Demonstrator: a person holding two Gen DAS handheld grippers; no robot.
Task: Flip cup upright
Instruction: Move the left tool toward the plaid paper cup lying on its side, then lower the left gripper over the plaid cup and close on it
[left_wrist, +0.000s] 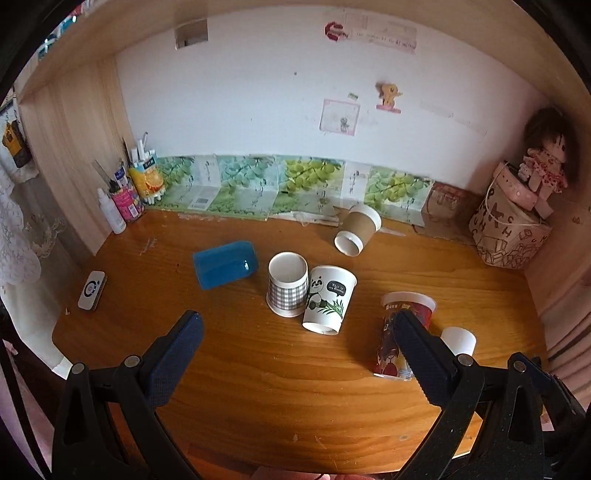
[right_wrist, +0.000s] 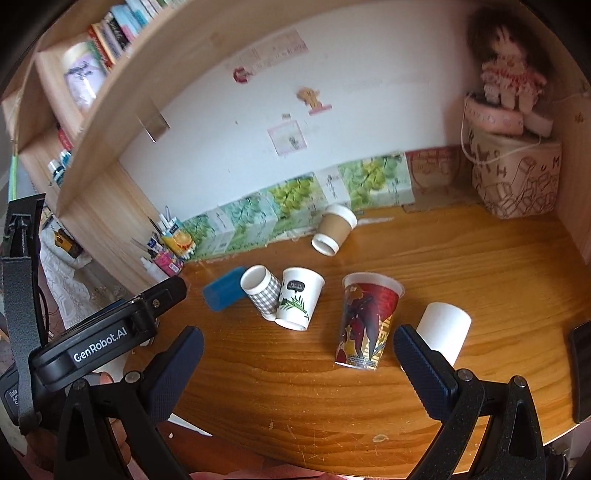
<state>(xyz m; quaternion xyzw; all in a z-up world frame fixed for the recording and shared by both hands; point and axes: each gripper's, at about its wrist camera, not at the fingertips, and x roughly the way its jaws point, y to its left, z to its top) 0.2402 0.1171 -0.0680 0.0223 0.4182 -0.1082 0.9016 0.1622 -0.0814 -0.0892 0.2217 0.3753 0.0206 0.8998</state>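
Several cups lie or stand on the wooden desk (left_wrist: 258, 387). A blue cup (left_wrist: 224, 263) lies on its side at the left. A grey checked cup (left_wrist: 287, 284) leans against an upside-down panda cup (left_wrist: 328, 299). A brown sleeved cup (left_wrist: 357, 229) lies tipped at the back. A red printed cup (right_wrist: 367, 319) stands upside down, and a plain white cup (right_wrist: 445, 328) stands upside down beside it. My left gripper (left_wrist: 295, 354) is open and empty, in front of the cups. My right gripper (right_wrist: 297, 363) is open and empty, near the red cup and the white cup.
A pen holder and bottles (left_wrist: 127, 192) stand at the back left by the shelf wall. A printed storage basket with a doll (left_wrist: 511, 229) fills the back right corner. A small white device (left_wrist: 92, 290) lies at the left. A dark phone (right_wrist: 581, 373) lies at the right edge.
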